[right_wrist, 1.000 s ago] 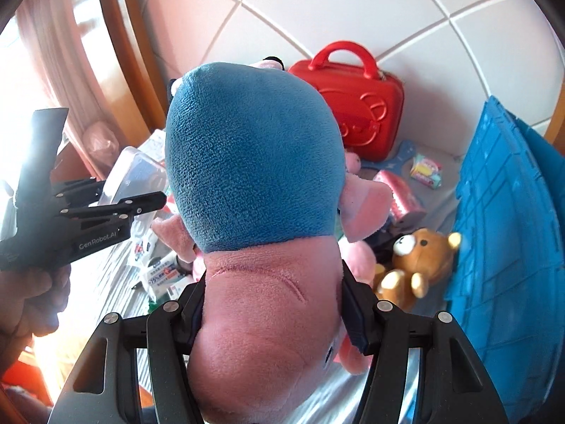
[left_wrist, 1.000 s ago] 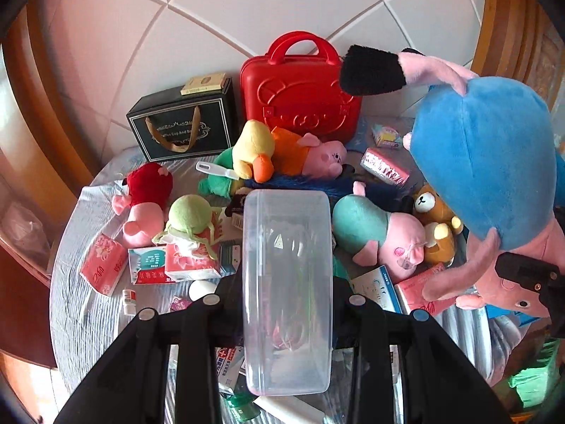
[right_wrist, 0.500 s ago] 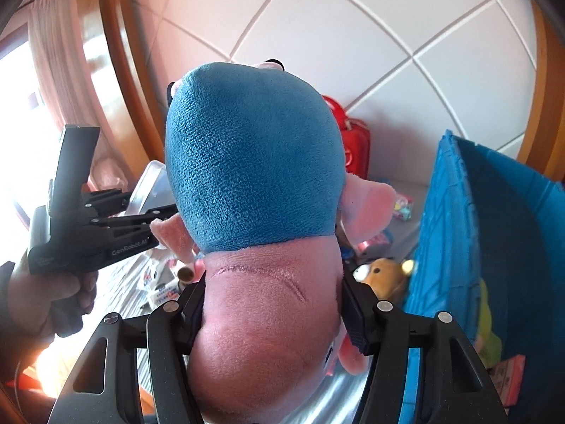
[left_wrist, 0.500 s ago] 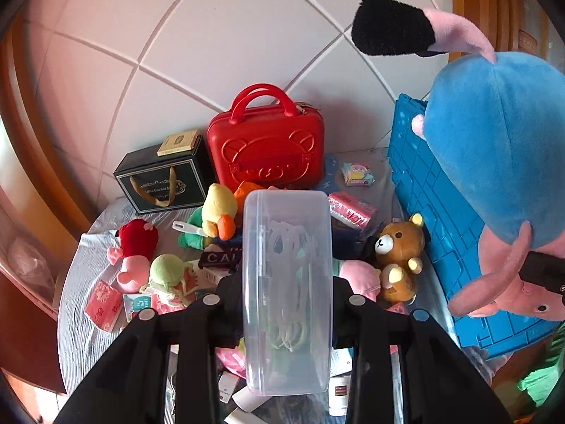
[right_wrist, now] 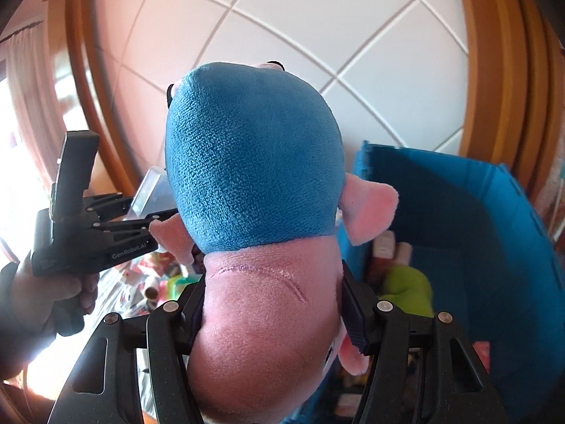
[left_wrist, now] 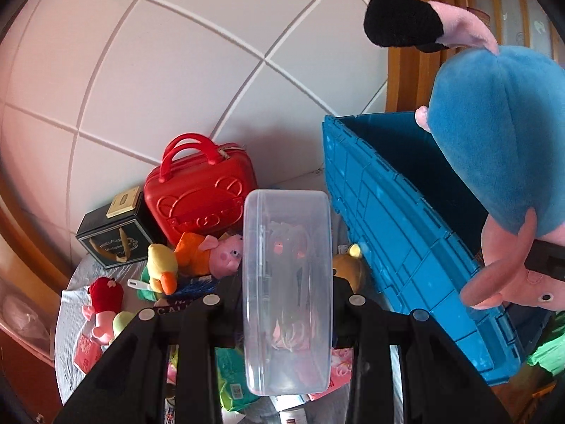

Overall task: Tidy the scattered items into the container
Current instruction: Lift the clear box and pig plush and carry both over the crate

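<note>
Your blue crate (left_wrist: 406,233), hard ribbed plastic with a deep rectangular well, sits at the right edge of the counter (left_wrist: 67,321), which is draped in a grey ribbed cloth. Inside the crate you can see a lime-green soft lump (right_wrist: 406,286) and a few small packets, too blurred to name.

Your right tool (right_wrist: 272,304) is clamped on the pig plush (right_wrist: 254,176): fuzzy blue body, pink velour head squeezed between the pads, and a black foot sticking out on top in the left view. The plush hangs in the air by the crate's near wall, partly over its opening.

Your left tool (left_wrist: 287,296) grips the clear box (left_wrist: 287,282), a smooth translucent plastic oblong with rounded corners and a snap lid, pinched across its narrow sides and pointing away from you. It is held above the clutter, just left of the crate.

Behind it you have a glossy red case (left_wrist: 201,201), a moulded hard shell with a bear face and loop handle, standing against the tiled wall. Next to it is a black gift box (left_wrist: 113,240) with a gold ribbon handle.

Smaller soft stuff on the cloth:
- orange-shirted pig (left_wrist: 215,251)
- yellow duck (left_wrist: 160,265)
- red-dressed pig (left_wrist: 102,300)
- brown bear (left_wrist: 349,268), half hidden
- flat tissue packs (left_wrist: 86,349)
</note>
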`<state>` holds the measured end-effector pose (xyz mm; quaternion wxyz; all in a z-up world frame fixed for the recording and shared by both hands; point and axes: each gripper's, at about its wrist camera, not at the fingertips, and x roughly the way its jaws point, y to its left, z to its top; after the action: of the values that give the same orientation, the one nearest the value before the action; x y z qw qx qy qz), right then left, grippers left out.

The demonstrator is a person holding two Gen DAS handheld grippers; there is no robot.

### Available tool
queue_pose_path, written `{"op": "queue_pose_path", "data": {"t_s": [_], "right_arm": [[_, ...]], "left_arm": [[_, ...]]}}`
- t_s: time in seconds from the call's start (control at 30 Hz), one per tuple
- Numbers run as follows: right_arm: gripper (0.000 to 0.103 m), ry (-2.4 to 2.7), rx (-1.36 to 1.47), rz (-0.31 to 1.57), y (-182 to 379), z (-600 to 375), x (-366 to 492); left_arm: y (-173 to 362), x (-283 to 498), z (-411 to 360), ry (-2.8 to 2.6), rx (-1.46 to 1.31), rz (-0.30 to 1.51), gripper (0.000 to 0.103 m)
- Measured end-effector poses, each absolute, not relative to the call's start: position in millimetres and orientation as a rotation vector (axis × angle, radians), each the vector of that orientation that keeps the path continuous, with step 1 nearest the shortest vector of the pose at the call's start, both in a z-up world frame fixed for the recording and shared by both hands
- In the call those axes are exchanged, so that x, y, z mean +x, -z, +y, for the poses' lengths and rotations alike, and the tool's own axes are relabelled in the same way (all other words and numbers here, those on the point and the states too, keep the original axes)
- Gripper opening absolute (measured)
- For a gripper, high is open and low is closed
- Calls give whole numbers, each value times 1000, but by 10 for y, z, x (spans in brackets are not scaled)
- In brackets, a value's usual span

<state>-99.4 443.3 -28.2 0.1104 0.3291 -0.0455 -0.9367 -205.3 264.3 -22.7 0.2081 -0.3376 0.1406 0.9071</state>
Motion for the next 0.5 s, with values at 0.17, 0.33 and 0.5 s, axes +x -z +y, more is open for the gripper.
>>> {"op": "queue_pose_path", "data": {"t_s": [0.17,0.33,0.5], "right_arm": [[61,2833,970,-215,270,4857,-864],[61,2910,988,-272,279,5259,-730],[61,2969,1016,-318,316,5594,-622]], "left_arm": [[164,-1999,3138,-2450,-894,446,32],[126,-1923,3618,-2376,-858,498,32],[83,-1836,4021,-2311,-829,535,32]]}}
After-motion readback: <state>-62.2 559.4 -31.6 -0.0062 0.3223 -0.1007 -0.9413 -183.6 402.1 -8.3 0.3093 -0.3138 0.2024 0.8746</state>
